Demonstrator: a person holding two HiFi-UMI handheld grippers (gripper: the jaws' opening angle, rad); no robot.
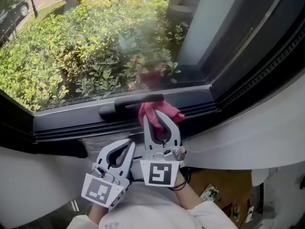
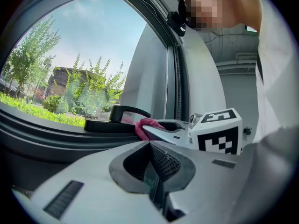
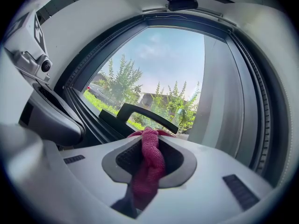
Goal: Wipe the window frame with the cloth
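Cloth (image 3: 150,164), pink-red, is clamped in the right gripper (image 1: 161,120). In the right gripper view it runs as a twisted rope down the middle of the jaw gap, w/ both fingers (image 3: 215,171) closed on it from either side. A bunched end pokes out past the tips at 12 o'clock, and the rest trails back toward 6 o'clock under the gripper body. In the head view that bunched end sits at the lower rail of the dark window frame (image 1: 71,120), just under the 3 o'clock end of the black handle (image 1: 131,104). Can't tell whether the cloth touches the handle itself. The handle lies flat along the rail and stretches off to 9 o'clock from the cloth. The right gripper points to 12 o'clock at the rail, w/ its marker cube (image 1: 159,173) at 6 o'clock, nearest the camera. The left gripper (image 1: 126,148) sits just beside it at 8 o'clock, lower and apart from the frame, tips aimed approx. 1 o'clock. Its own view shows its jaws brought together w/ nothing betw. them, and the cloth and right gripper tips ahead at 12 o'clock. Green shrubs (image 1: 71,51) fill the glass from 9 to 12 o'clock in the head view.
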